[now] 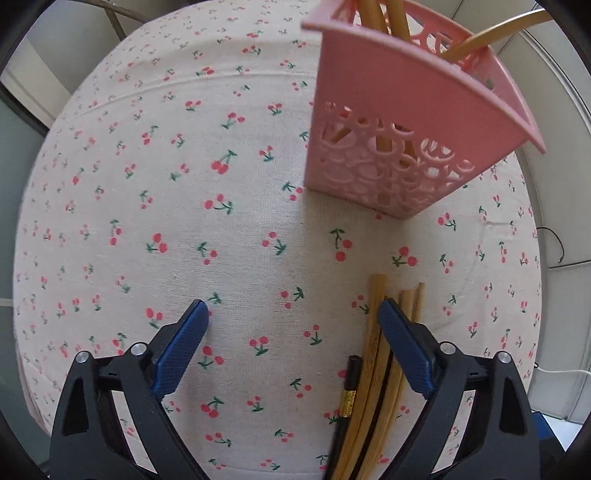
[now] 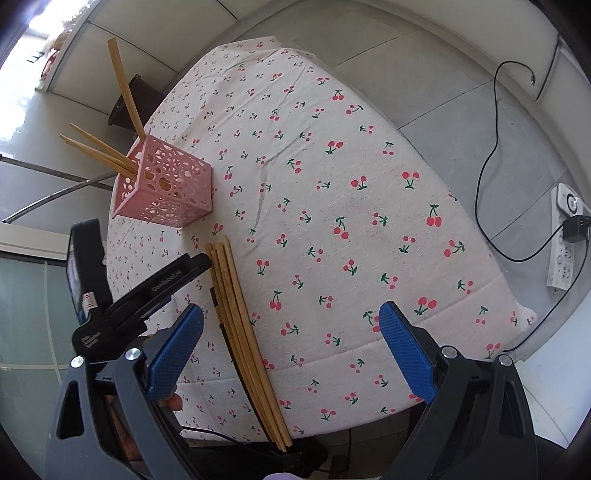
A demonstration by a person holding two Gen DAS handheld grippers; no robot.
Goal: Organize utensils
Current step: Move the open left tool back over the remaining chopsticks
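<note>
A round surface draped in a pale cloth printed with small red cherries fills both wrist views.

From the left wrist, the left tool points almost straight down at the cloth. Its two blue-padded fingers stand wide apart, with bare cloth between them and nothing in their grip. The right-hand finger sits over a bundle of chopsticks lying flat on the surface; whether it touches them cannot be told. The bundle is mostly light wood, with one dark stick carrying a gold band on its left side. Ahead and to the right stands a pink basket with cut-out circle walls, upright on the cloth. Several wooden sticks stand inside it and lean out past its rim.

From the right wrist, the right tool hangs above the surface, tilted downward. Its fingers are also spread wide and hold nothing. The same bundle of chopsticks lies just inside its left finger, running from near the surface's edge toward the basket, which stands near the far left side with sticks fanning out of it. The black frame of the left tool reaches in from the left, its tip just beside the bundle's far end. On the floor to the right lie a black cable and a white power strip.
</note>
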